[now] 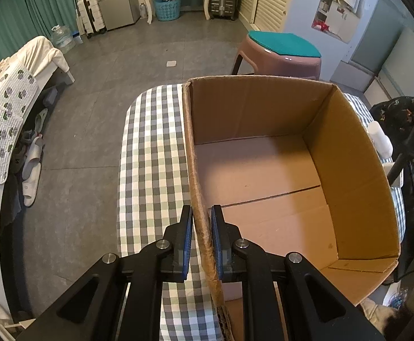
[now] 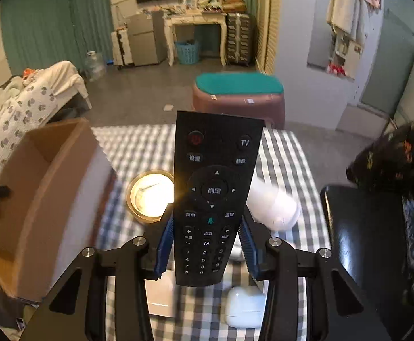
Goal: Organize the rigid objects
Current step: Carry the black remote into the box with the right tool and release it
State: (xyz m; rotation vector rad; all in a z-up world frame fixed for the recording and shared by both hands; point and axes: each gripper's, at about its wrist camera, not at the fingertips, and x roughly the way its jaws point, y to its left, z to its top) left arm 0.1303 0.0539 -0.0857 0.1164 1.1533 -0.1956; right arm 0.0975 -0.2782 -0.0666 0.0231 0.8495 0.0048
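Checked table (image 1: pixel 150 153): left tool (image 1: pixel 201 227) pinches box (image 1: pixel 349 153) wall; right tool (image 2: pixel 207 227) (own view only) clamps remote (image 2: pixel 215 187).

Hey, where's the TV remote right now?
In the right wrist view the black remote is clamped in the right gripper, lifted above the checked tablecloth, between the round gold clock and a white bottle.

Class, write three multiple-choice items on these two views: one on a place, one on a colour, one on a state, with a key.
1. Where does the left gripper grip the cardboard box?
A. its wall
B. its floor
C. a flap

2. What colour is the remote?
A. white
B. black
C. red

3. The inside of the box is:
A. full
B. half full
C. empty

Key: 1 A, the pads clamp the wall's edge; 2 B, its body is black in the right gripper; 3 C, only bare cardboard shows.
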